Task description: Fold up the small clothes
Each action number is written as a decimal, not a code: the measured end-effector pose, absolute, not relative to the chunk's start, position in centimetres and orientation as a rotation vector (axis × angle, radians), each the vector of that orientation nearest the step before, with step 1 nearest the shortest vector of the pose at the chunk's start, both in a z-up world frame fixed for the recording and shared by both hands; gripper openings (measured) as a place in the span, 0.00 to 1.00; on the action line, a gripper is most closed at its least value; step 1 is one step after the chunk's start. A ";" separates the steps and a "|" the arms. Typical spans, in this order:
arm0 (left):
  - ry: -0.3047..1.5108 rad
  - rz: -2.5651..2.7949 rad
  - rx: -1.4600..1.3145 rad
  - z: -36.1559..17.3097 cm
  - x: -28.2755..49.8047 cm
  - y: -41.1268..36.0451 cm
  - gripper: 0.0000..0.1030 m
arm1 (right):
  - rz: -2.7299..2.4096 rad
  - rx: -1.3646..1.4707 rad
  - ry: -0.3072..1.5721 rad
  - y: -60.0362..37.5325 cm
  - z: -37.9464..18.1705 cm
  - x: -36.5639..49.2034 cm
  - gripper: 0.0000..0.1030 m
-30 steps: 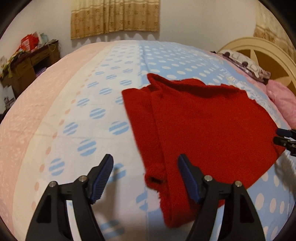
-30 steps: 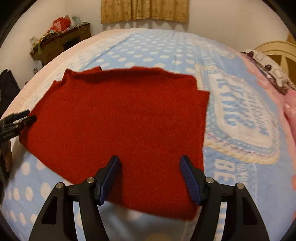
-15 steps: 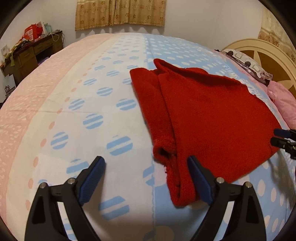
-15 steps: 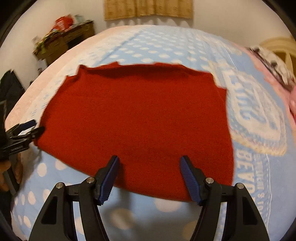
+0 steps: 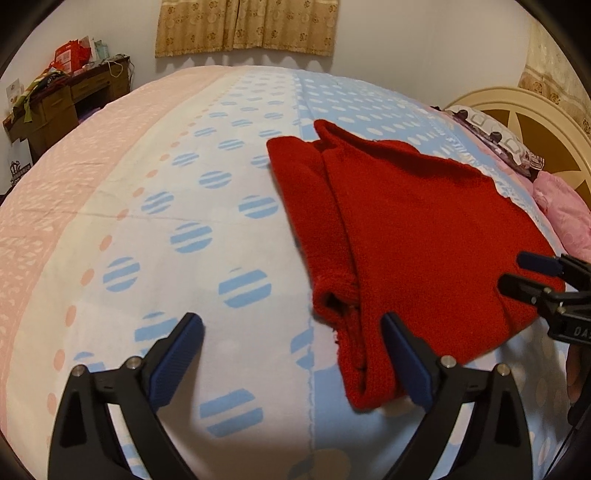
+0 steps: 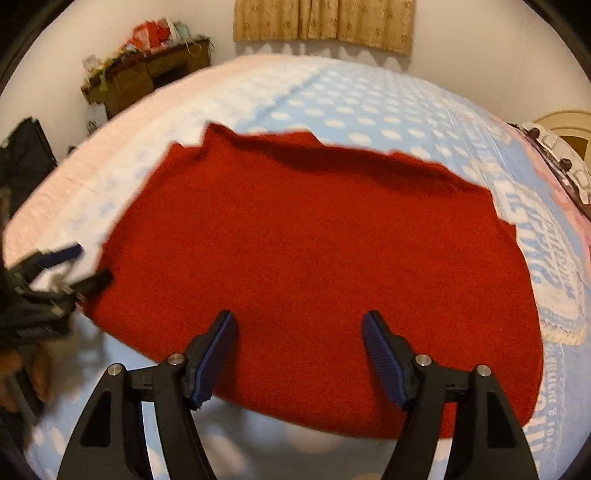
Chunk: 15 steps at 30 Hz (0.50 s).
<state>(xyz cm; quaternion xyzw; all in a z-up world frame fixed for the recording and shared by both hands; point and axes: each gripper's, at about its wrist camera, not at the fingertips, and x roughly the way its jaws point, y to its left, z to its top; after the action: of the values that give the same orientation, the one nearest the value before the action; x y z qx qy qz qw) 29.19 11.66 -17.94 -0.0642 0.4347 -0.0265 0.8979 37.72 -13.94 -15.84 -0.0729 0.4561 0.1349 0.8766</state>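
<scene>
A red knitted sweater [image 5: 413,236] lies flat on the bed, its left sleeve folded in along the body with the cuff [image 5: 334,301] near me. My left gripper [image 5: 291,354] is open and empty, hovering at the sweater's near left corner. In the right wrist view the sweater [image 6: 314,258] fills the middle. My right gripper [image 6: 299,350] is open and empty above its near hem. The right gripper also shows in the left wrist view [image 5: 532,273] at the sweater's right corner, and the left gripper shows blurred in the right wrist view [image 6: 70,266].
The bed has a quilt [image 5: 166,206] in pink, white and blue with dots. A cream headboard [image 5: 517,110] and pillows [image 5: 495,136] are at the right. A cluttered wooden desk [image 5: 62,99] stands at the far left by the wall. Curtains [image 5: 243,26] hang behind.
Both grippers have pulled back from the sweater and shifted left, staying open. The sweater lies as before, sleeve folded in.
</scene>
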 end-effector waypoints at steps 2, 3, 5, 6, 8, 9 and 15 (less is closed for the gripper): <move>0.901 -0.056 -0.140 -17.9 29.1 11.8 0.96 | 0.299 -0.148 0.951 -13.0 -15.8 37.9 0.70; 0.900 -0.056 -0.143 -17.9 29.0 11.9 0.96 | 0.307 -0.155 0.960 -12.4 -16.1 38.0 0.70; 0.898 -0.057 -0.150 -17.8 28.9 12.0 0.96 | 0.298 -0.202 0.990 -11.3 -17.5 38.0 0.71; 0.893 -0.058 -0.154 -17.8 28.8 12.1 0.96 | 0.288 -0.223 0.962 -11.0 -17.9 37.6 0.72; 0.885 -0.059 -0.165 -17.7 28.6 12.3 0.96 | 0.281 -0.216 0.928 -11.2 -18.1 37.1 0.73; 0.880 -0.059 -0.166 -17.7 28.5 12.3 0.97 | 0.283 -0.195 0.930 -11.5 -18.1 37.1 0.74; 0.854 -0.052 -0.152 -16.8 28.1 12.3 0.97 | 0.289 -0.169 0.969 -11.8 -17.3 37.4 0.75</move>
<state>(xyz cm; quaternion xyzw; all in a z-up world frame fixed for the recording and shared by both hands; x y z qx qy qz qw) 28.10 12.30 -16.79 -0.0738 0.4138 -0.0253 0.9070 37.39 -11.80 -17.28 -0.0807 0.4636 0.1382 0.8715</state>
